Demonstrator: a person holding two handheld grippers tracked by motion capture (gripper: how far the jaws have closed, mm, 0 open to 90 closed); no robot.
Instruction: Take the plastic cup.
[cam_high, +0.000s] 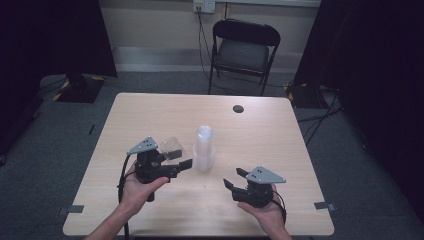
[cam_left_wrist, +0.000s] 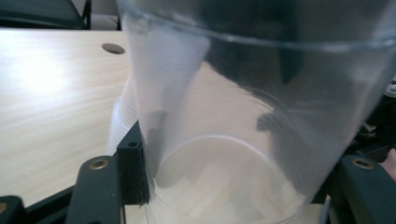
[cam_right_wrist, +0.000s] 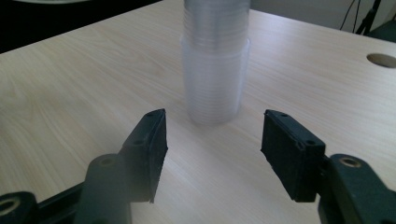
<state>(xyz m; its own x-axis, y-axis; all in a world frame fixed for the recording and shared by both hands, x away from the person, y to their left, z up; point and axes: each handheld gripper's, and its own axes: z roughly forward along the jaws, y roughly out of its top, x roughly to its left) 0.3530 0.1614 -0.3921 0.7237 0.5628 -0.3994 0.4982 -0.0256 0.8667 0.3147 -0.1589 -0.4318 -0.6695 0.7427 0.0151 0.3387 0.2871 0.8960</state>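
The left gripper (cam_high: 172, 161) has its fingers clamped on a clear cup (cam_left_wrist: 261, 116) just beside the cup stack (cam_high: 204, 148) on the counter (cam_high: 150, 115), while the right gripper (cam_high: 235, 178) gapes empty, best steadying the stack.

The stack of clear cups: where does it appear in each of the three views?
High view: stack of clear cups stands at the table's middle.
Left gripper view: a pale blur at left, behind the held single cup.
Right gripper view: upper centre, beyond the open jaws.
Shared landmark: the table's round hole.
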